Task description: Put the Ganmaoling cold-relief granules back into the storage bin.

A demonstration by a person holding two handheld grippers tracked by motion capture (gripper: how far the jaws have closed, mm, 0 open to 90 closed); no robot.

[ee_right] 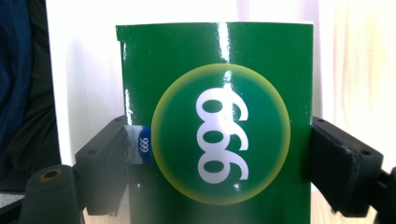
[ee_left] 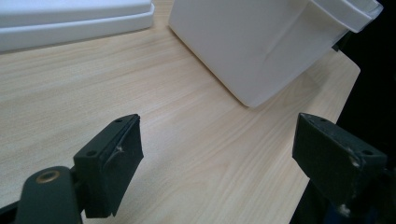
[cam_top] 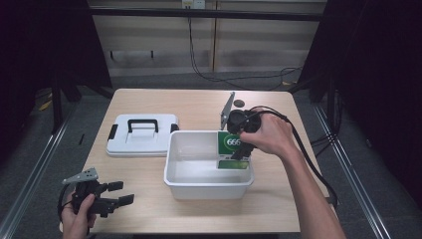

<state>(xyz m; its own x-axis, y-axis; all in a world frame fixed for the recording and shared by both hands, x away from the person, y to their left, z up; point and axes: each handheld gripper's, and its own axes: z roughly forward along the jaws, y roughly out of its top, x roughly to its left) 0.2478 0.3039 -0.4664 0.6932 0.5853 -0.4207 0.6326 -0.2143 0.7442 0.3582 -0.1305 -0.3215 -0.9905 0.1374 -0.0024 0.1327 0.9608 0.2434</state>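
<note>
Right gripper (cam_top: 242, 144) clamps a green box (ee_right: 217, 126) marked "666" inside the white bin's (cam_top: 209, 186) far right corner; left gripper (cam_top: 115, 193) hovers spread near the table edge (cam_top: 199, 228).

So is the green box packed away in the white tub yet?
Nearly. Done: the lid lies off on the table beside the white tub. In hand: the right gripper clamps the green box over the tub's far corner. Left: letting go, and probably putting the lid on. The left gripper waits open.
</note>
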